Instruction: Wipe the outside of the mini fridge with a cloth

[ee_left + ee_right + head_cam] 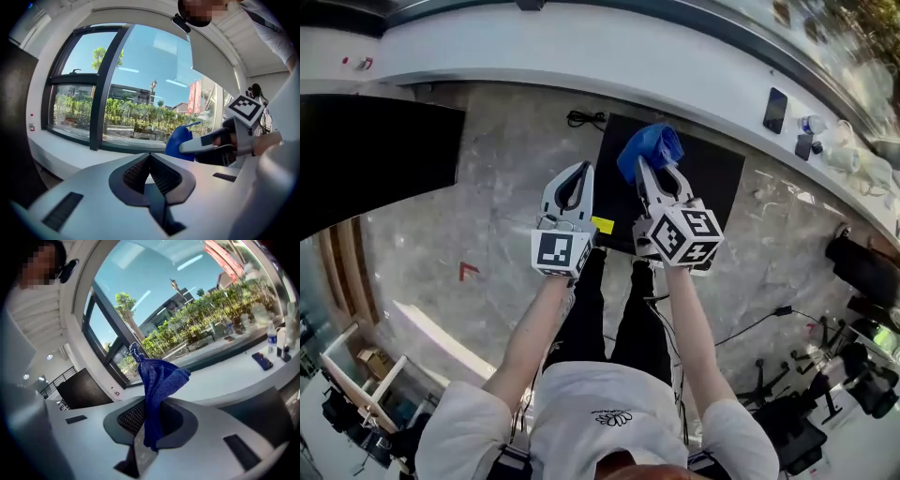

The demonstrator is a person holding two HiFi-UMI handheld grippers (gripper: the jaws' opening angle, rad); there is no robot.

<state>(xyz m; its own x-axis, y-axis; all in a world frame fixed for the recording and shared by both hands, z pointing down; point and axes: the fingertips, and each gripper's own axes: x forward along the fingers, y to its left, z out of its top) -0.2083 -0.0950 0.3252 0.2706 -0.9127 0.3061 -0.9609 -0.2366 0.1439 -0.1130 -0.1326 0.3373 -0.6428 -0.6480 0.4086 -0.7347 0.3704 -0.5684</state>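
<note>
Head view: both tools held out in front of the body over a black box standing on the floor against the white window bench; I take the box to be the fridge, top face up. Right tool clamped on a blue cloth, which bunches beyond the tips above the fridge's rear-left part; contact with the top cannot be judged from here. Left tool just beside it, over the fridge's left edge, carrying nothing. Phone and bottle on the bench, well clear. Left gripper view: jaws together, nothing between them; the right tool and cloth show to its right, window behind. Right gripper view: jaws shut on a fold of the cloth, the rest standing up past the tips; fridge out of frame, tool aimed toward the window. Judgement: cloth is secured and wiping is not visibly under way. Next move calls for tipping the right tool down, pressing the cloth flat on the top face, then sweeping across and on to the sides.
</note>
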